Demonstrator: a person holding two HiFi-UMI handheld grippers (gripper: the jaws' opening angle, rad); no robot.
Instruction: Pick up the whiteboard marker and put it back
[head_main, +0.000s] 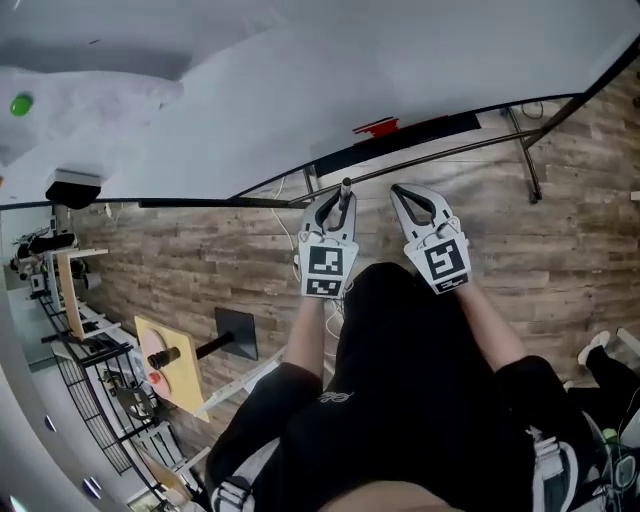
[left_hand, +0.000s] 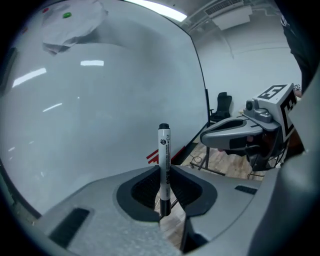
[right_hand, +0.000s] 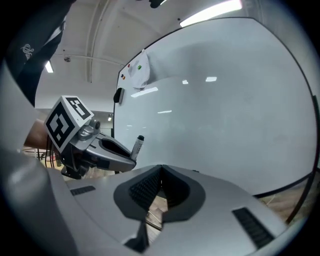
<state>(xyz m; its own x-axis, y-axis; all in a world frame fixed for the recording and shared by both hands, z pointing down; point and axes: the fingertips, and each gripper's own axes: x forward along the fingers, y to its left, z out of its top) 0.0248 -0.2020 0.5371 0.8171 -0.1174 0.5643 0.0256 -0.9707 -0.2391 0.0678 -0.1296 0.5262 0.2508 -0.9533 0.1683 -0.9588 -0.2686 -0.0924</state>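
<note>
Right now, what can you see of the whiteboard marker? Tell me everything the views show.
The whiteboard marker is a slim pen with a white barrel, small dark print and a logo near the top, a black cap and a black bottom end. The left gripper clamps it around its lower half between dark ribbed pads. It stands across the jaws, upright in the left gripper view, with the capped end sticking out above them in front of the whiteboard. Only the pads are seen touching it.
</note>
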